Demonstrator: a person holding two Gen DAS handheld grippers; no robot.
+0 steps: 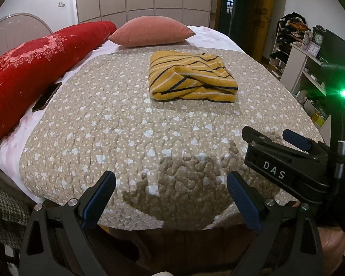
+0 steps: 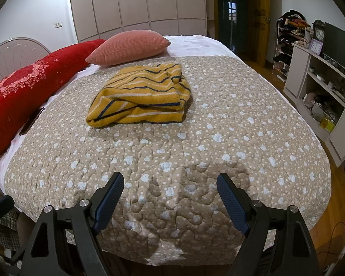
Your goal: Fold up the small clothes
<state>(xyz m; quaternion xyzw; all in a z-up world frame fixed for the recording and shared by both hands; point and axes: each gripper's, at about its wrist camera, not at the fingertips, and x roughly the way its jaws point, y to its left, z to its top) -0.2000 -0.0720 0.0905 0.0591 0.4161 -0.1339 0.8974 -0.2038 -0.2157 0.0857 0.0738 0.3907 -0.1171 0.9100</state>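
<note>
A yellow garment with navy and white stripes (image 1: 191, 78) lies folded in a thick bundle on the beige quilted bedspread (image 1: 117, 138), far from both grippers. It also shows in the right wrist view (image 2: 142, 99). My left gripper (image 1: 171, 179) is open and empty above the near edge of the bed. My right gripper (image 2: 170, 180) is open and empty above the same edge; it also shows at the right of the left wrist view (image 1: 271, 138).
A long red pillow (image 1: 32, 69) and a pink pillow (image 1: 150, 33) lie at the bed's left and far end. A dark phone (image 1: 47, 96) lies beside the red pillow. White shelves (image 2: 319, 87) stand along the right wall.
</note>
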